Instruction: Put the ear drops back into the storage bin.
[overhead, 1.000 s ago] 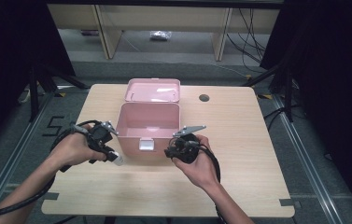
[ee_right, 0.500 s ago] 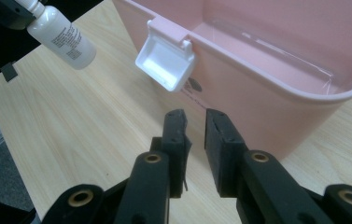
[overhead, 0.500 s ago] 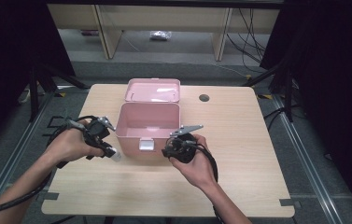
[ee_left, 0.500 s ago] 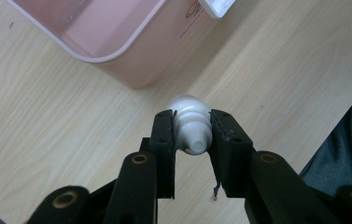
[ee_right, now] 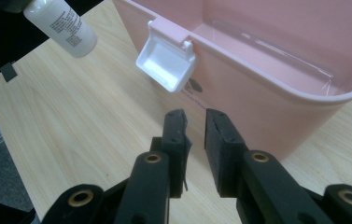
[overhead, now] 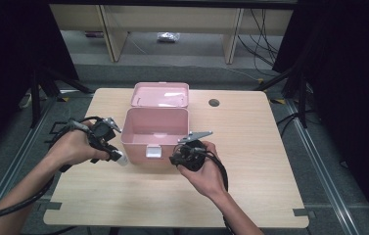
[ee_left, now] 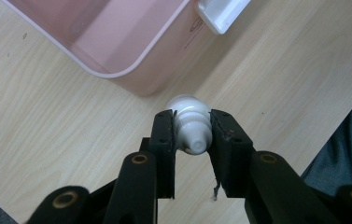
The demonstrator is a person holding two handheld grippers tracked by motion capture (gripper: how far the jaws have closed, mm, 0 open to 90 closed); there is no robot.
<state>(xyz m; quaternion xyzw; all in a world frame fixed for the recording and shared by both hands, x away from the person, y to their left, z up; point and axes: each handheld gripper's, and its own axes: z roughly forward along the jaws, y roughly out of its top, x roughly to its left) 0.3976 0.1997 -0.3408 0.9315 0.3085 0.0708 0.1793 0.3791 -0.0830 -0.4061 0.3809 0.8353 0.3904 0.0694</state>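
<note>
Wooden bench point(overhead: 250, 186) in a dark room, pink box point(overhead: 155, 131) open at its middle.
Left claw point(ee_left: 193, 140) grips a white bottle point(ee_left: 191, 124) by its cap end, just off the box's front left corner; right claw point(ee_right: 195, 122), narrow and empty, hangs beside the box's white latch point(ee_right: 165, 68).

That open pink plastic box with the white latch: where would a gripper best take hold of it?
Probably by a thin upright side wall of the pink plastic box, coming from above so one jaw goes inside and one outside. The lid is swung back, so the rim is free. The white latch looks too small and loose.
</note>
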